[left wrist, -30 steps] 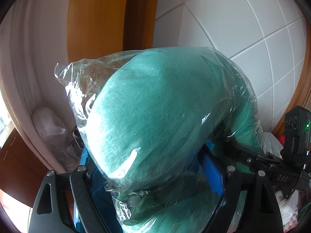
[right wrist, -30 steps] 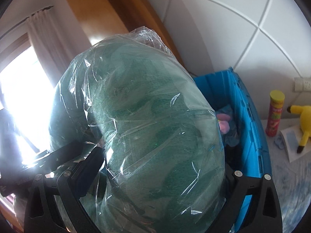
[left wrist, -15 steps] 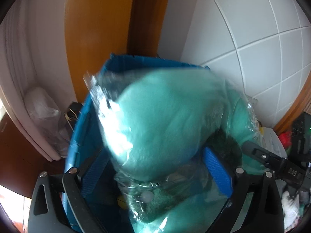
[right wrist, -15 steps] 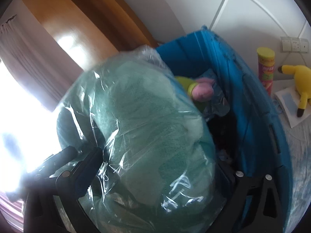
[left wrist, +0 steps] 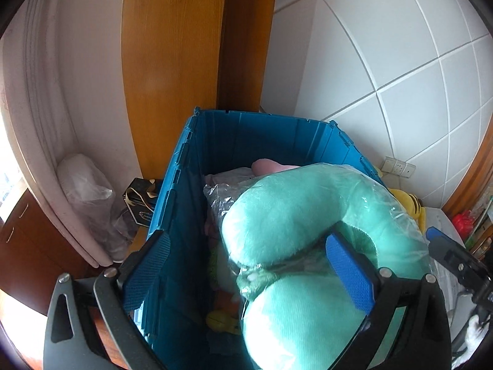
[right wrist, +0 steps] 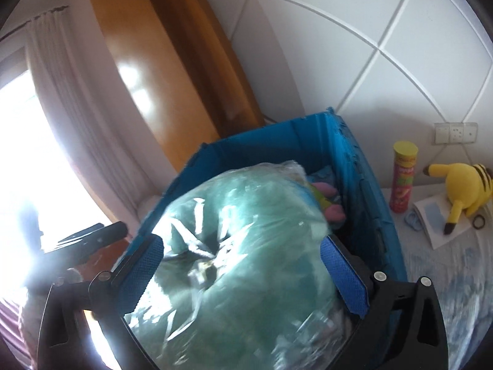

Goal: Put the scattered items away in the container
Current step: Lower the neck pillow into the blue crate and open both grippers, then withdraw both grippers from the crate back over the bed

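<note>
A teal neck pillow in clear plastic wrap [left wrist: 292,215] [right wrist: 246,215] lies in the top of the blue crate [left wrist: 262,135] [right wrist: 271,141], over plush toys. My left gripper [left wrist: 246,265] stands open above the crate's near end. Its left pad [left wrist: 148,265] is beside the crate's left wall and its right pad [left wrist: 348,271] is against the pillow. My right gripper [right wrist: 245,265] is open too, with the pillow lying between and below its pads. Each view catches the other gripper at its edge.
A pink plush [right wrist: 329,191] shows in the crate past the pillow. Right of the crate stand a red chip can [right wrist: 403,178], a yellow plush [right wrist: 462,185], a booklet [right wrist: 437,215] and small rings. A plastic bag [left wrist: 86,185] and a dark box [left wrist: 138,203] sit left of it.
The pillow went from high in front of both cameras down into the crate. Both grippers' pads, covered by it before, now show clear of it.
</note>
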### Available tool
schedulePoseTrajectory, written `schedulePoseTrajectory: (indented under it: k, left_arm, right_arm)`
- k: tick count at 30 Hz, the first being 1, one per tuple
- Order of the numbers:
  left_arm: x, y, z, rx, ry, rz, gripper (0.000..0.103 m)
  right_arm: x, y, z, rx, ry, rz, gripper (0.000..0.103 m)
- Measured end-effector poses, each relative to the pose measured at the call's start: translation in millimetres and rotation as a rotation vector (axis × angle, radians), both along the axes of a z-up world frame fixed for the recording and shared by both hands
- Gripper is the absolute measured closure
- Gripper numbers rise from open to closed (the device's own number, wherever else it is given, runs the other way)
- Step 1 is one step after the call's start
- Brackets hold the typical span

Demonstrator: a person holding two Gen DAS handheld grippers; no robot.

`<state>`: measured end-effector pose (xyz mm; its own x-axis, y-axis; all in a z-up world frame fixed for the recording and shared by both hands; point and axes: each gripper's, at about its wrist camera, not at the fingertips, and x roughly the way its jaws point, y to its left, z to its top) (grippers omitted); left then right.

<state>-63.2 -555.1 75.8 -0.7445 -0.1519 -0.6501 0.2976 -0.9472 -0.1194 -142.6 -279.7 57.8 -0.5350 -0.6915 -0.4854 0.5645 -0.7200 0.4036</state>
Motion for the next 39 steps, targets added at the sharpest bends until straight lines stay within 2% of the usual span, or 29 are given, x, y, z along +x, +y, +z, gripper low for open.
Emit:
schedulePoseTrajectory:
  k: [2,8,14,19,21,24,28,30,34,39]
  left_arm:
    - [7.9,1.3,-1.0,-0.006,-0.001,-0.007,0.0]
    - [27.8,17.2,-9.3,-0.036,-0.022,-0.056,0.0]
    - [37.9,38.6,-23.0,-0.059,-0.055,-0.12,0.0]
    - [46.3,56.4,-34.5,-0.078,-0.083,-0.172,0.0]
    - [46.6,60.7,-37.7,-0.091,-0.09,-0.18,0.0]
    - [34.0,54.9,-36.5,-0.139,-0.084,-0.128,0.0]
    - [6.3,35.1,-47.7,-0.199,-0.152,-0.037,0.0]
    - [-5.5,24.3,-55.6,-0.198,-0.18,-0.011,0.0]
    - [-14.7,6.2,-61.9,-0.167,-0.189,0.024,0.0]
    - [-13.7,3.6,-61.4,-0.136,-0.177,0.011,0.0]
  right_arm:
    - [10.7,-5.2,-0.5,0.0,0.006,0.023,0.0]
    - [51.8,-6.3,9.8,0.106,0.079,0.035,0.0]
    - [71.8,20.6,11.7,0.199,0.052,-0.005,0.0]
    - [70.9,37.9,-2.4,0.24,-0.001,-0.049,0.0]
    - [59.5,29.1,-10.7,0.246,-0.027,-0.033,0.0]
    - [38.6,10.1,-24.0,0.247,-0.066,0.004,0.0]
    - [10.2,-18.9,-40.8,0.258,-0.109,0.053,0.0]
    - [-7.9,-42.9,-50.6,0.299,-0.129,0.066,0.0]
    - [-50.6,-82.6,-81.7,0.314,-0.304,0.131,0.001]
    - [-66.0,-85.6,-73.0,0.276,-0.274,0.114,0.0]
